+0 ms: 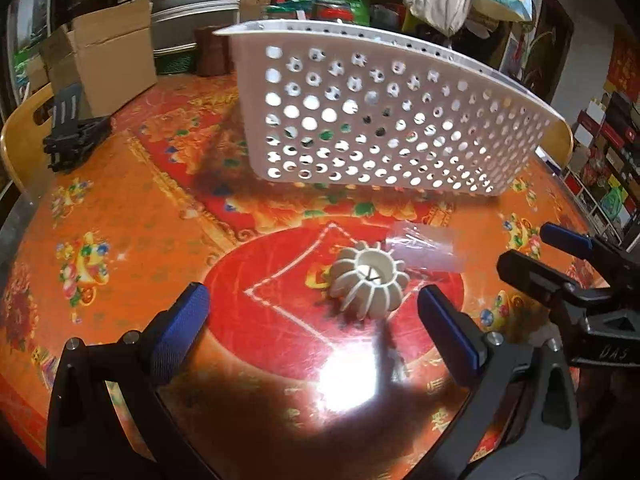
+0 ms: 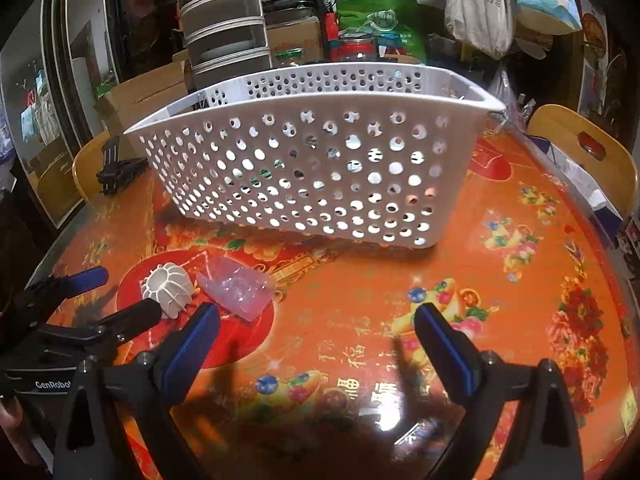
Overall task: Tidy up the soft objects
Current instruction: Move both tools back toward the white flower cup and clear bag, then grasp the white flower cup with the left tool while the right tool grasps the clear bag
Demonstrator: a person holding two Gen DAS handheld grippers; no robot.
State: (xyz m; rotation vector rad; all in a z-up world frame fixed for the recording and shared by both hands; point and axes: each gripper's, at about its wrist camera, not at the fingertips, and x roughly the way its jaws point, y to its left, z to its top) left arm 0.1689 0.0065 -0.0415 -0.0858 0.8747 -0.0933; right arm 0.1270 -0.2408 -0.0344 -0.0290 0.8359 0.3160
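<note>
A cream ribbed ball-shaped soft object (image 1: 370, 282) lies on the red and orange tablecloth, just ahead of my open left gripper (image 1: 312, 320), between and slightly beyond its blue pads. A clear crumpled plastic piece (image 1: 424, 248) lies right behind it. In the right wrist view the ball (image 2: 170, 289) and the plastic piece (image 2: 240, 288) sit at the left. My right gripper (image 2: 316, 334) is open and empty over the cloth, to the right of both. The white perforated basket (image 1: 400, 128) stands behind them and also shows in the right wrist view (image 2: 304, 168).
A black folded stand (image 1: 72, 132) lies at the table's left edge near a wooden chair back (image 1: 16, 148). Cardboard boxes (image 1: 108, 56), drawers and bags crowd the far side. Another chair back (image 2: 584, 152) stands at the right. The right gripper (image 1: 580, 264) shows at the left wrist view's right edge.
</note>
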